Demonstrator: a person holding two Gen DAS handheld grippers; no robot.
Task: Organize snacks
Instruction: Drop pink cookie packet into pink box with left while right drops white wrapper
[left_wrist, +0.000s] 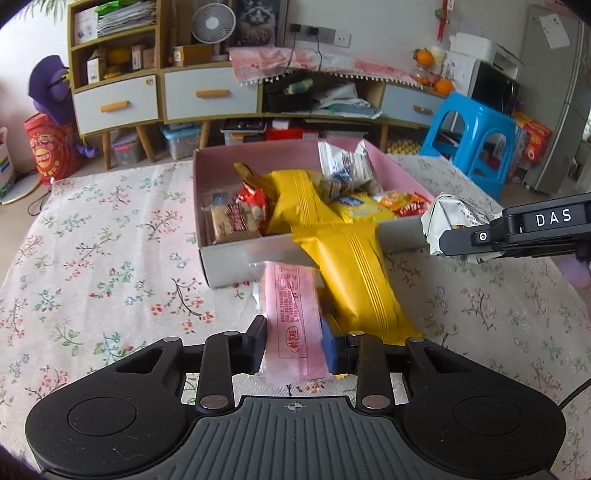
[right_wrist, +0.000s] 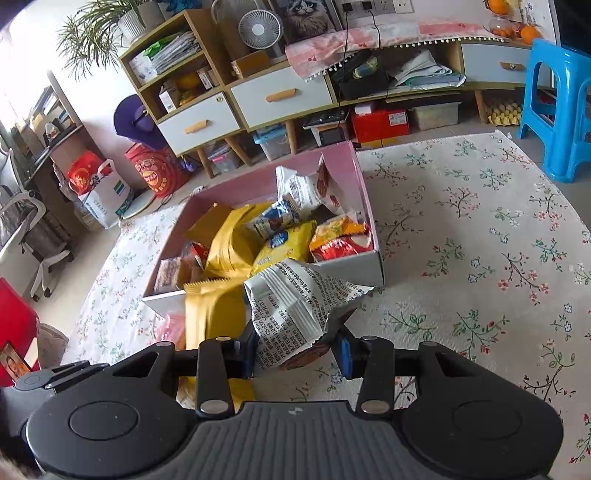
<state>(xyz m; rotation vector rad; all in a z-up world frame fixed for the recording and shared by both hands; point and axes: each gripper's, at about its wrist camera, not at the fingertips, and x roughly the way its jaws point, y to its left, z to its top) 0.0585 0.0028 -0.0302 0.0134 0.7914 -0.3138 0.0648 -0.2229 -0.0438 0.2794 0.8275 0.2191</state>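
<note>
Clamped between the left gripper (left_wrist: 294, 349) pads, a pink wrapped snack (left_wrist: 295, 317) points lengthwise ahead toward the pink-lined box (left_wrist: 236, 266), while the right gripper (right_wrist: 297, 350) grips a white packet (right_wrist: 295, 306) just short of it.

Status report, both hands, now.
Left gripper shut on pink packet. Right gripper shut on white packet. Yellow packet draped over box edge.

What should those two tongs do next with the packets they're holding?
Probably carry both forward and release them into the pink box. The left tongs pinch a pink packet short of the box; the right tongs grip a white printed packet at its near wall. The box already holds other snacks.
</note>
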